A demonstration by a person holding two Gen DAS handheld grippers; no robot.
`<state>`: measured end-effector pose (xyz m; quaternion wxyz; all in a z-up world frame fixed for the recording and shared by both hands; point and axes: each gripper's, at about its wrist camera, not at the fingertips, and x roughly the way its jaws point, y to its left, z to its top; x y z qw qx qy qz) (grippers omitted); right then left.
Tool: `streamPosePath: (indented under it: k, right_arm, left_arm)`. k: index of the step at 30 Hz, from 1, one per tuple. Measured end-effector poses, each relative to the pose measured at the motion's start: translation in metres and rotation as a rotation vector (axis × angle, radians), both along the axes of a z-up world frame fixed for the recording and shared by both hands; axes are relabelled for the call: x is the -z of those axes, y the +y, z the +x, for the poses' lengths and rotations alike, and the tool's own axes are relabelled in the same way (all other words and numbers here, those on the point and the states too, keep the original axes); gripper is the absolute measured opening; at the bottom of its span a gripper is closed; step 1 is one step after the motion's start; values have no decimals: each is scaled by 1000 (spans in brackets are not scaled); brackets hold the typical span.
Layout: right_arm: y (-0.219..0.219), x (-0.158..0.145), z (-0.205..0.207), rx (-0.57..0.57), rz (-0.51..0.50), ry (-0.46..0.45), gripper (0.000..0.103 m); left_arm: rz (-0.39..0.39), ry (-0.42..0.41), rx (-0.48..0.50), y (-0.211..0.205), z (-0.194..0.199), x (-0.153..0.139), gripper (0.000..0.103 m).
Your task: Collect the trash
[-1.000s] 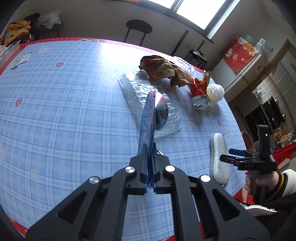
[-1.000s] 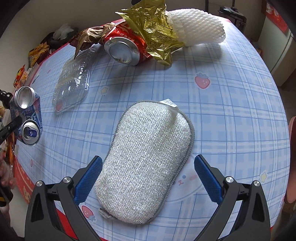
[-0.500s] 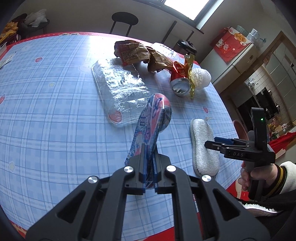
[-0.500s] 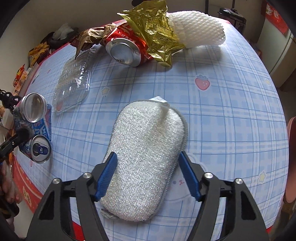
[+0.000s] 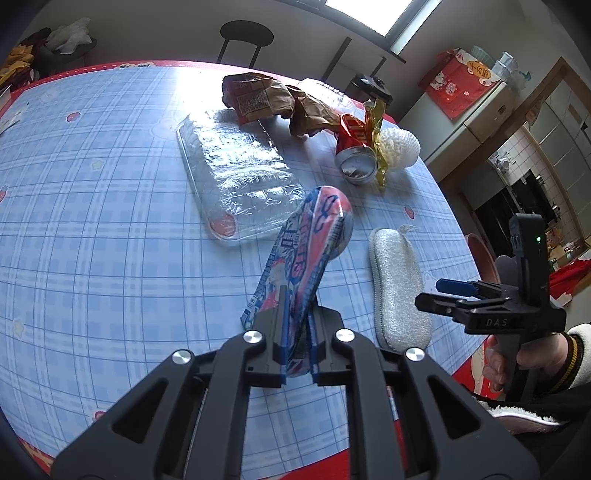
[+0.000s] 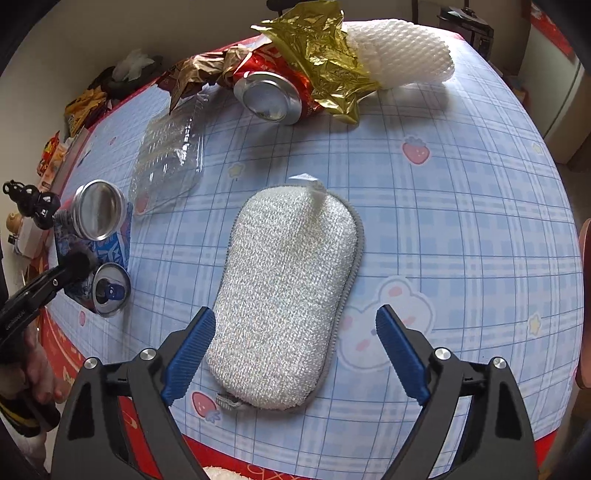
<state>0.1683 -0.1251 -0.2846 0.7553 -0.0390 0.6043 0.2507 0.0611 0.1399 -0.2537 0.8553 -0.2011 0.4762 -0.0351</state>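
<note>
My left gripper [image 5: 297, 332] is shut on a flattened blue and pink can [image 5: 306, 240] and holds it above the table's near edge; its jaws ease open a little, with the pads still on the can. The right wrist view shows that can [image 6: 99, 254] at the far left. A silver-grey sponge [image 6: 288, 280] lies flat on the blue checked tablecloth [image 6: 461, 206]. My right gripper [image 6: 295, 314] straddles the sponge's near end. Its jaws are opening, and the blue pads [image 6: 192, 347] stand off the sponge's sides.
Farther back lie a clear plastic tray [image 5: 236, 177], a brown wrapper [image 5: 258, 98], a red can [image 6: 269, 92], gold foil [image 6: 317, 48] and a white foam net [image 6: 399, 51]. A stool [image 5: 245, 35] stands beyond the table. The red table edge [image 6: 332, 458] is close below the right gripper.
The right jaws closed in around the sponge, then spread apart again. The left gripper carried the flattened can a little toward the sponge.
</note>
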Motion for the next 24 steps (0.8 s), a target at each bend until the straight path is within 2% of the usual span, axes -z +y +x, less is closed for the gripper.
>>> streamPosePath:
  k: [3,8,17,22,24]
  right_arm:
    - [12,6,-6,-42,-34,10,87]
    - [31,-4,-7,-81,-108,-67,87]
    - [82,4,8,-95,-230,-40,89]
    - [109,15,3,-182,-372,-127,91]
    - [110,14,2,-187,-357,-125,88]
  left_arm:
    - [-5,-2,-7,2,0,0,12]
    - [-21,-10,-35,6,-3,1,11]
    - [-71,-28,-94,18,-11,4,11]
    - [-78,-31,-104,18,-14,4,12]
    - [-81,-32,-107,19,-14,4,12]
